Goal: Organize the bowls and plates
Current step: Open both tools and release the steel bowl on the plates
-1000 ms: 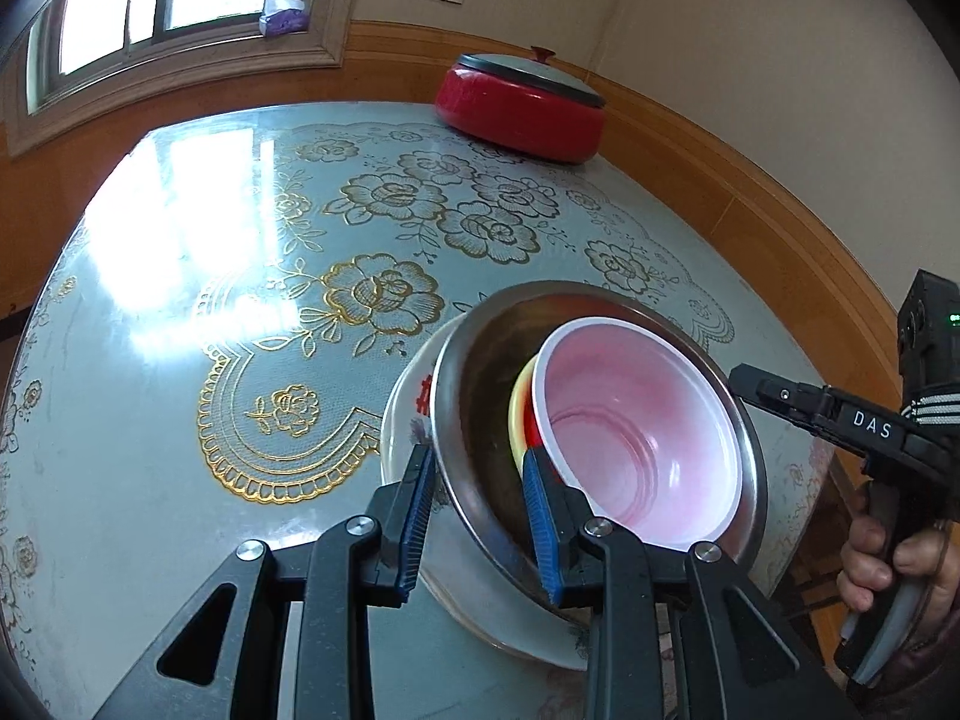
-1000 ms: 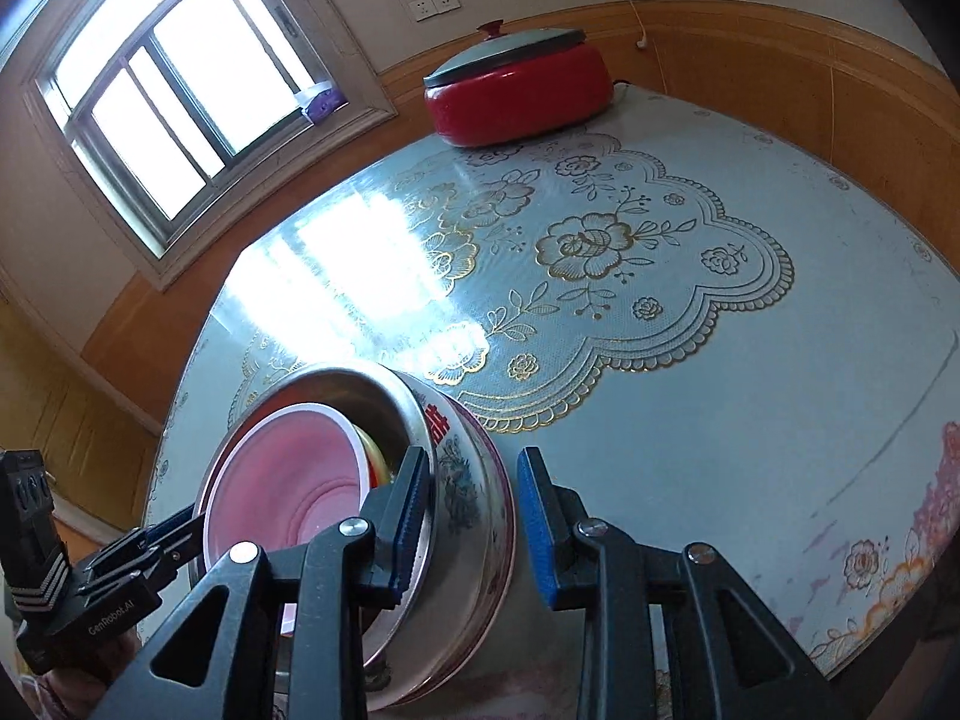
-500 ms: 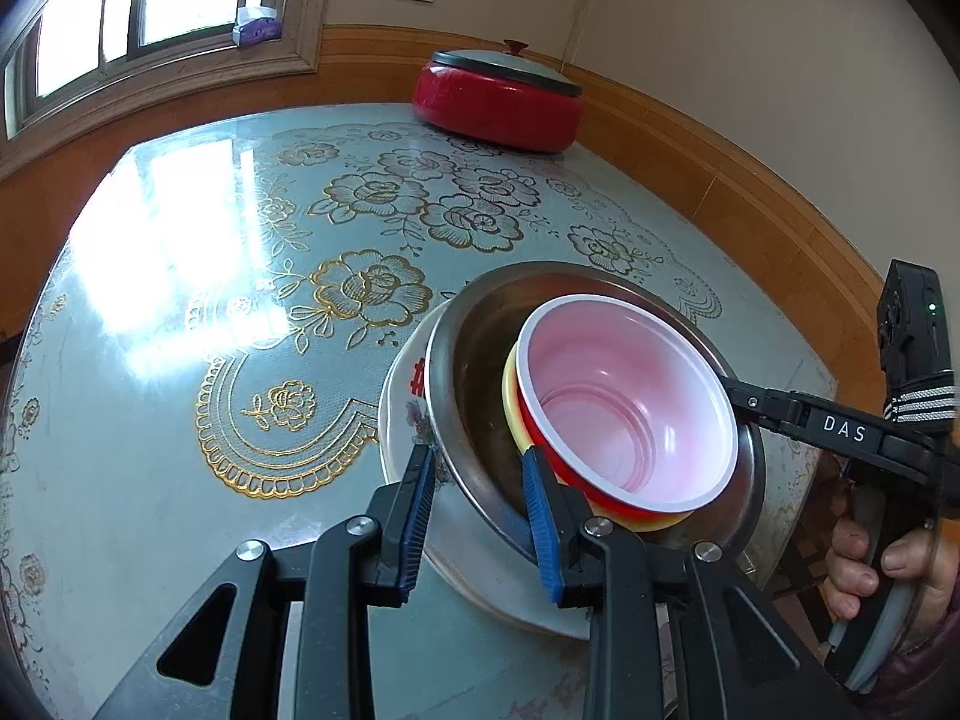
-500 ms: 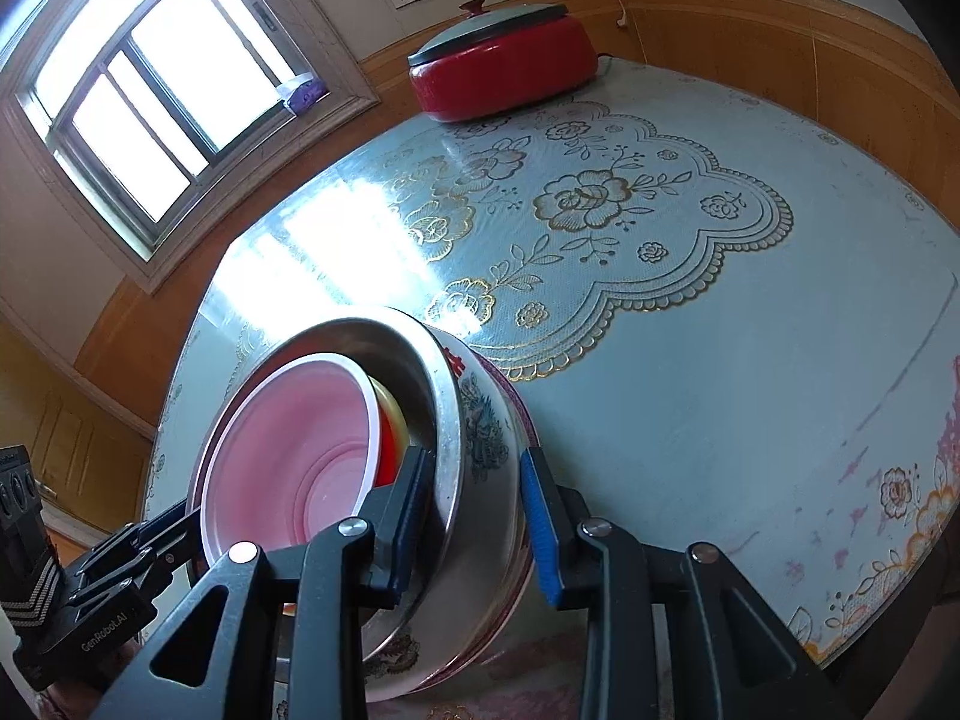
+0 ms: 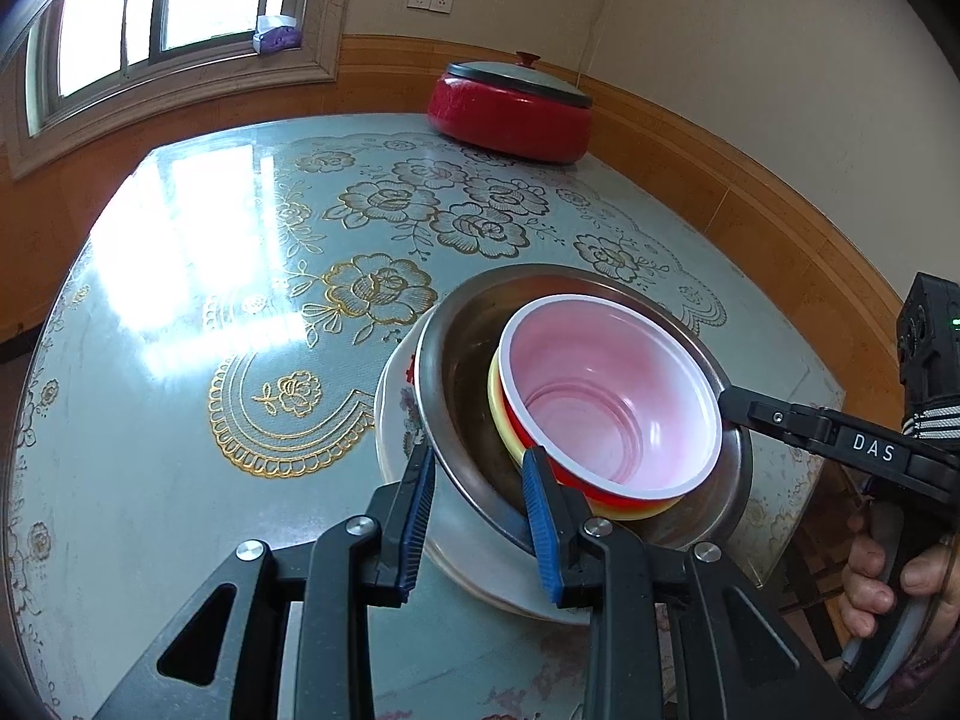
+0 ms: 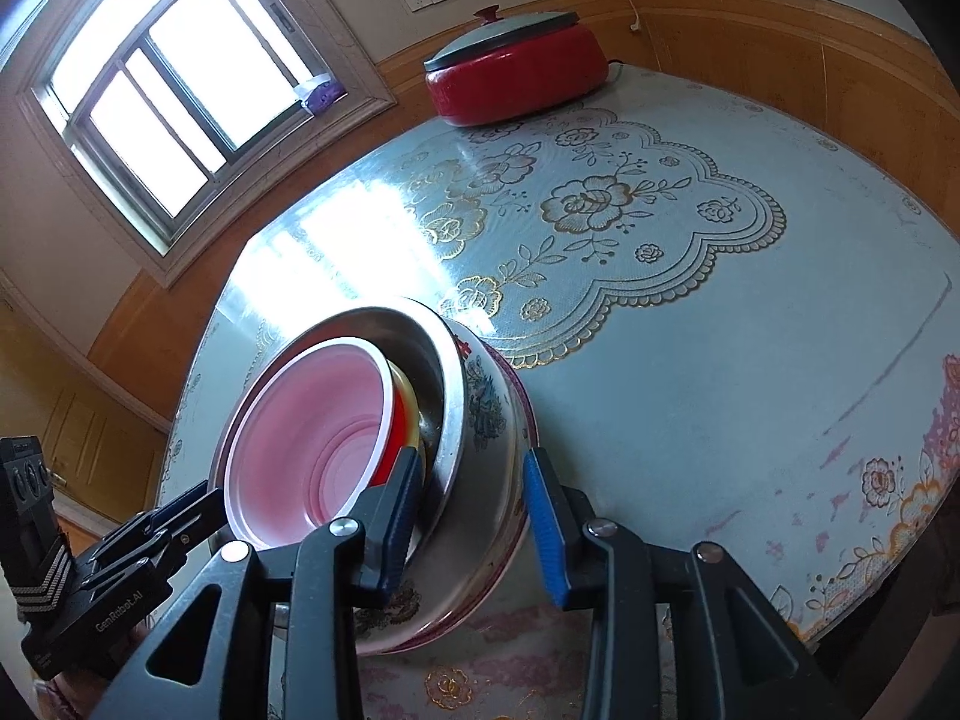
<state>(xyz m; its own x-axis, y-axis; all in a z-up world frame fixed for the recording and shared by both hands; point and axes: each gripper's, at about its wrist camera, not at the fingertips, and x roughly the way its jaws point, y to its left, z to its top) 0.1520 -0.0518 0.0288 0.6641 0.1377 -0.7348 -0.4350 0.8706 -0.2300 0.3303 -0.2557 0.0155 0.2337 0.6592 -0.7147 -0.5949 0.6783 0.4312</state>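
the left gripper [image 5: 477, 516] has its blue pads on either side of the near rim of the steel bowl [image 5: 456, 372], pinched narrowly onto it, one pad inside and one outside. just past its inner pad sits the pink-lined red bowl [image 5: 606, 396], nested in a yellow bowl [image 5: 497, 402] inside the steel one. all of that rests in a floral ceramic bowl [image 5: 399, 414] on the table [image 5: 180, 360].

the right gripper [image 6: 471, 516] straddles the opposite side of the stack; its jaws have just been opening, and the outer pad now stands clear of the ceramic wall [image 6: 489, 414], while the inner pad lies by the steel rim [image 6: 453, 384]. whether that pad touches, i cannot tell.

far beyond both, a lidded red pot [image 5: 510, 108] stands at the table's far edge.
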